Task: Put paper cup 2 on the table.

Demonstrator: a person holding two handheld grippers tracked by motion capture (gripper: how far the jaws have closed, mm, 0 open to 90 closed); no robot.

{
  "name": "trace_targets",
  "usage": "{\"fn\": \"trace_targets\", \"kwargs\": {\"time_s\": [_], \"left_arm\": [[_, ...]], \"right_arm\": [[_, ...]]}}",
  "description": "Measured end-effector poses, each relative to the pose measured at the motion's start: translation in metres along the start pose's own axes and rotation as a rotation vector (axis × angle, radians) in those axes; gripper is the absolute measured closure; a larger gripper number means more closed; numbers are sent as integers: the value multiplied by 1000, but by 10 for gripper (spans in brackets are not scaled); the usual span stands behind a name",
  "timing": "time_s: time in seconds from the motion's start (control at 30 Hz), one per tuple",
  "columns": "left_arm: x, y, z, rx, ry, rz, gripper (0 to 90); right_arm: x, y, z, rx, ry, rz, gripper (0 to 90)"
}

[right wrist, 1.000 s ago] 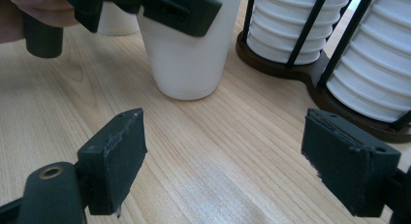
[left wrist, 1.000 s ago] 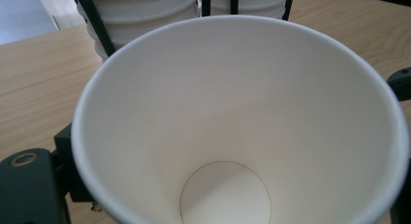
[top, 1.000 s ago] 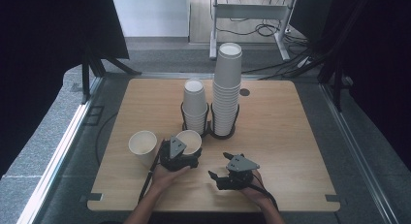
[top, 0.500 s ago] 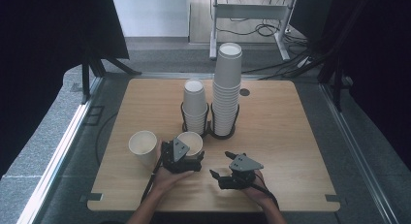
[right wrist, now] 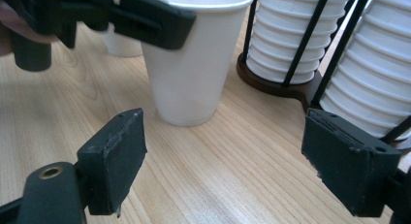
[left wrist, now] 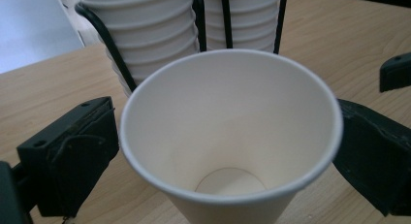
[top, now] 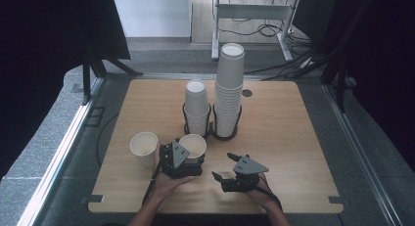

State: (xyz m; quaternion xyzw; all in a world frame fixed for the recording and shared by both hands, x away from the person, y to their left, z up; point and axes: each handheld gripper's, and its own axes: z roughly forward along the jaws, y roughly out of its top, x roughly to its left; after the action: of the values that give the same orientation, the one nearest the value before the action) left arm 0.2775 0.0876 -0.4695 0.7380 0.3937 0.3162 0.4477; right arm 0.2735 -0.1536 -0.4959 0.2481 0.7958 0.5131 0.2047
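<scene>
since the earlier frame my left gripper (top: 182, 159) has just been opening; its jaws now stand apart either side of the paper cup (left wrist: 228, 136), pads clear of its wall. cup sits upright on the table (top: 293, 138), just before the cup rack (top: 211, 133). my right gripper (top: 235, 173) rests nearby, jaws wide, empty.

Two loose paper cups stand on the surface: one (top: 144, 146) at the left, one (top: 194, 145) beside it. Two cup stacks: a short stack (top: 197, 104) and a tall stack (top: 229, 89).
</scene>
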Motion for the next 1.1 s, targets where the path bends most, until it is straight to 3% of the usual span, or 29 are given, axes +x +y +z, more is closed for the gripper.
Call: {"fn": "trace_targets", "kwargs": {"time_s": [0.3, 0.63, 0.73, 0.77, 0.8, 0.87, 0.9, 0.93, 1.1], "left_arm": [[2, 5, -20, -45, 9, -4, 7], [2, 21, -48, -96, -43, -2, 1], [-5, 24, -59, -108, -149, 3, 4], [-5, 24, -59, -108, -149, 3, 4], [-10, 22, -61, -96, -207, 7, 9], [-16, 19, -61, -87, -249, 8, 14], [-16, 19, -61, -87, -249, 8, 16], [-19, 14, -61, -75, -276, 13, 17], [-17, 1, -59, -48, -298, 4, 34]], "right_arm": [[1, 2, -2, -6, 0, -6, 158], [-2, 3, -5, -14, -13, 0, 158], [-6, 4, -11, -27, -26, 12, 158], [-6, 4, -11, -27, -26, 12, 158], [-10, 3, -16, -36, -30, 24, 158], [-13, 3, -21, -49, -39, 41, 158], [-13, 3, -21, -49, -39, 41, 158], [-17, 2, -27, -58, -48, 55, 159], [-26, -2, -37, -78, -73, 81, 159]]}}
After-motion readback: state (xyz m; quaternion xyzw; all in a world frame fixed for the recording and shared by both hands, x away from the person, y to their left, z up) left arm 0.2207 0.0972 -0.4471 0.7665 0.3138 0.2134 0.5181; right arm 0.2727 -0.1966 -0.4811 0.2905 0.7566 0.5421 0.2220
